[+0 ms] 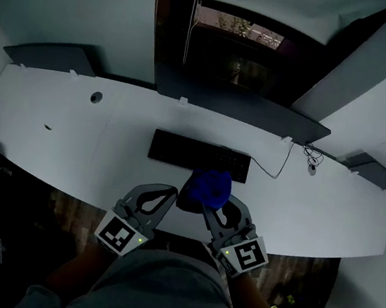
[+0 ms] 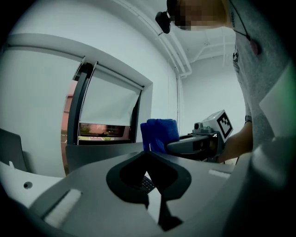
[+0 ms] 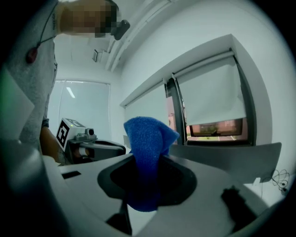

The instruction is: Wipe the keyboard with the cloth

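Note:
A black keyboard (image 1: 200, 155) lies across the middle of the white desk (image 1: 74, 140). Just in front of it a bunched blue cloth (image 1: 209, 188) sticks up from my right gripper (image 1: 207, 207), which is shut on it near the desk's front edge. In the right gripper view the cloth (image 3: 148, 148) stands between the jaws and hides their tips. My left gripper (image 1: 170, 196) hovers beside it on the left, shut with nothing in it. The left gripper view shows the cloth (image 2: 159, 133) held by the right gripper (image 2: 178, 147), and a bit of keyboard (image 2: 147, 184) through the jaws' gap.
A thin black cable (image 1: 276, 167) runs from the keyboard's right end to a coil (image 1: 312, 156) at the back right. A round grommet hole (image 1: 96, 98) sits at the back left. Dark grey panels (image 1: 236, 100) and a window stand behind the desk.

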`<state>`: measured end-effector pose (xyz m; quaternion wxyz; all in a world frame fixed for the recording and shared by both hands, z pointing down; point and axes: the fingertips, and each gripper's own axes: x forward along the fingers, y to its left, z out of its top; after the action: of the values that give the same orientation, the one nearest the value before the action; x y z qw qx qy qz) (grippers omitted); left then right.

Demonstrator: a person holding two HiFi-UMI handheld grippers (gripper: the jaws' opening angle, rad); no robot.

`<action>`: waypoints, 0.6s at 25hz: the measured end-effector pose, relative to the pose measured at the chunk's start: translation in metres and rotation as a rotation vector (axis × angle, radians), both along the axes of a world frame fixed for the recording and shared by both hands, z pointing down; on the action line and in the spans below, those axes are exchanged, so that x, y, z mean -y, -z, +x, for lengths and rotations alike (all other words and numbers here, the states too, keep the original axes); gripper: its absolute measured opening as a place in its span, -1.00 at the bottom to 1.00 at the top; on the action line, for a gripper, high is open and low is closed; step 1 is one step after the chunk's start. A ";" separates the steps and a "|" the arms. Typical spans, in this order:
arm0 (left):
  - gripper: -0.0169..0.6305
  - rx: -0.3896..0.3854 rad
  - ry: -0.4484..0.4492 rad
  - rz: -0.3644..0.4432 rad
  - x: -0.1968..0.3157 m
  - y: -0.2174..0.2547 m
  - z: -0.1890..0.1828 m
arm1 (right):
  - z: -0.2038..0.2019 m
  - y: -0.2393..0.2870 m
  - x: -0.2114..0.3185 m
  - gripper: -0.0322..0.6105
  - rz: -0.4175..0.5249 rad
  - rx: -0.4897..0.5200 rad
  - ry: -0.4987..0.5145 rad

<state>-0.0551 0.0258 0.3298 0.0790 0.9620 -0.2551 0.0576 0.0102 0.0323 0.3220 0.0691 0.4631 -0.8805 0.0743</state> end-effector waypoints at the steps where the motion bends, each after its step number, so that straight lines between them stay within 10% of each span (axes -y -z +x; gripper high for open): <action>1: -0.92 0.005 0.012 -0.001 0.004 -0.001 0.004 | 0.004 -0.001 0.004 -0.52 -0.004 -0.004 0.010; 15: -0.92 0.061 0.140 -0.022 0.043 -0.024 0.064 | 0.054 -0.041 0.050 -0.52 -0.085 0.031 0.136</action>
<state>0.0089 -0.0168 0.3538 0.0855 0.9387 -0.3234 0.0839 0.0645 -0.0176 0.3632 0.0801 0.3979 -0.9068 0.1139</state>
